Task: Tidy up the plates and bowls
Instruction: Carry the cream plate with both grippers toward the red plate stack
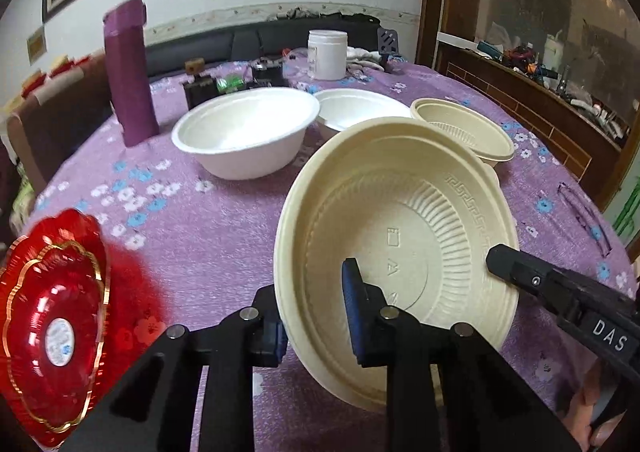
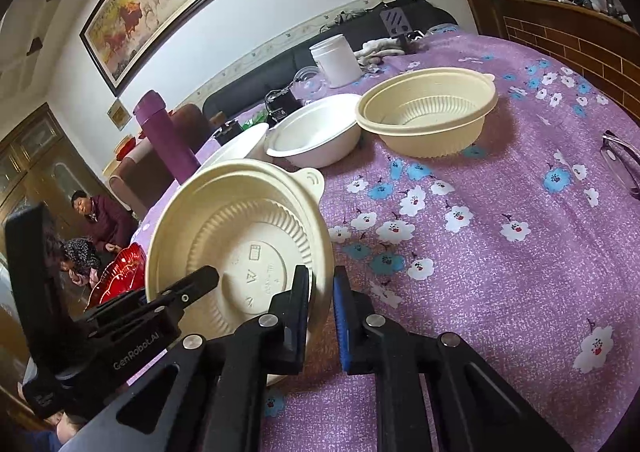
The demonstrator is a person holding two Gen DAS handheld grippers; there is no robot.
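Note:
A cream ribbed bowl (image 1: 400, 236) is tilted on edge above the purple floral tablecloth. My left gripper (image 1: 316, 316) is shut on its near-left rim. My right gripper (image 2: 322, 316) is shut on the opposite rim of the same bowl (image 2: 240, 236), and it shows in the left wrist view (image 1: 532, 280). A second cream bowl (image 1: 464, 127) (image 2: 428, 111) stands upright farther back. Two white bowls (image 1: 244, 131) (image 1: 356, 107) stand beside it. A red scalloped plate (image 1: 52, 316) lies at the near left.
A purple flask (image 1: 130, 71) and a white jar (image 1: 327, 53) stand at the back of the table, with small dark items between them. Glasses (image 1: 584, 215) lie near the right edge. A wooden cabinet (image 1: 540, 99) stands to the right. Two people (image 2: 100, 219) sit beyond the table's left.

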